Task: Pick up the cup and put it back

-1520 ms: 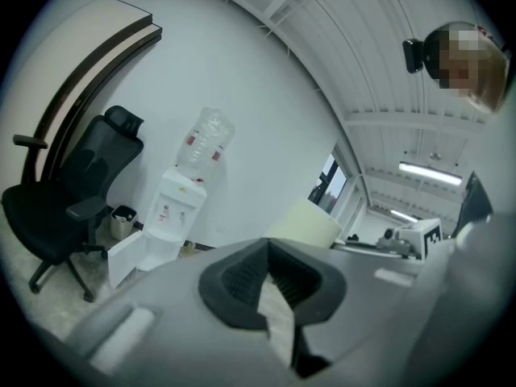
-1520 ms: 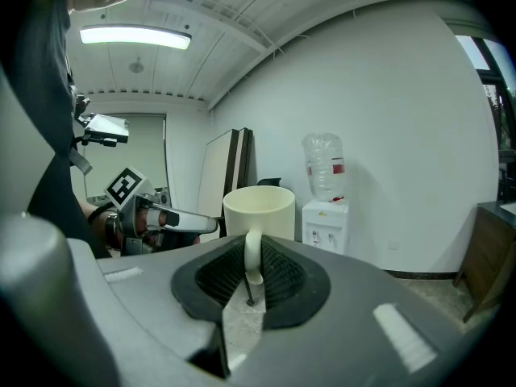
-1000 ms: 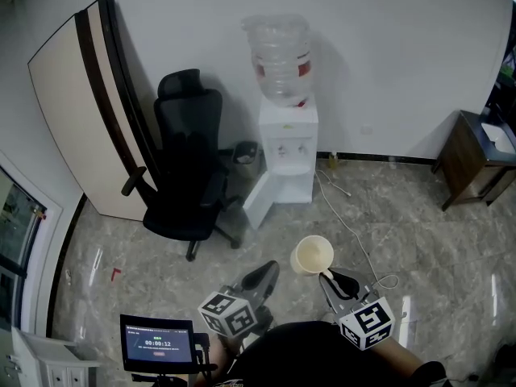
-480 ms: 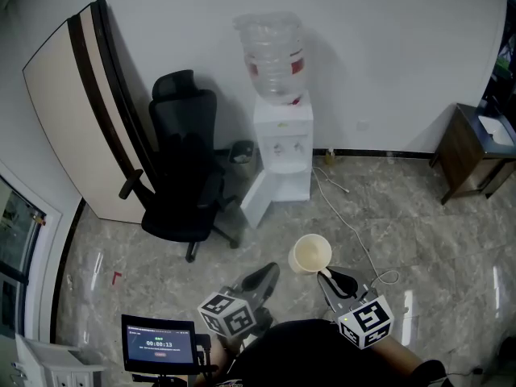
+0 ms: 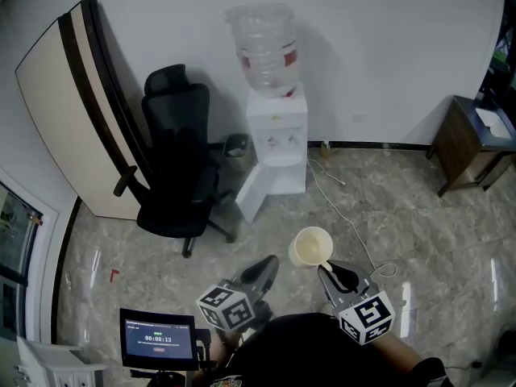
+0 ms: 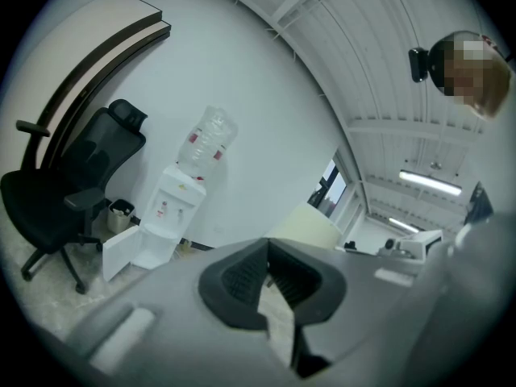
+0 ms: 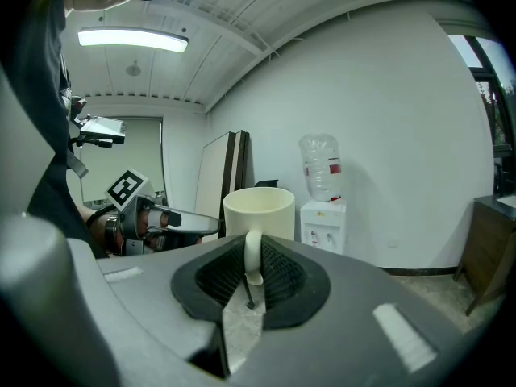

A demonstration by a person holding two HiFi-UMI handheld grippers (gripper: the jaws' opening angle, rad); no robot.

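The only writing that reads clearly is the timer 00:00:13 on the one small black screen (image 5: 157,339) at the lower left of the head view. The red label on the one clear plastic water bottle (image 5: 262,47) at the upper centre carries print too small to read. Each of the two grippers bears one cube with black-and-white square markers, which show patterns and no words. The single cream ceramic cup (image 5: 311,247) is in the air at the lower centre, over the grey marbled floor (image 5: 435,240). It is upright with its mouth open to the camera. The right gripper (image 5: 324,269) has its jaws clamped on the cup's handle, which stands between the ribbed black pads in the right gripper view. The left gripper (image 5: 270,262), just left of the cup and apart from it, has its jaws together with nothing between them. Against the white wall stand one white water dispenser (image 5: 276,131) with its lower door open, one small dark bin (image 5: 235,147) beside it, one black office chair (image 5: 173,164) and one cream board with dark brown stripes (image 5: 68,111).
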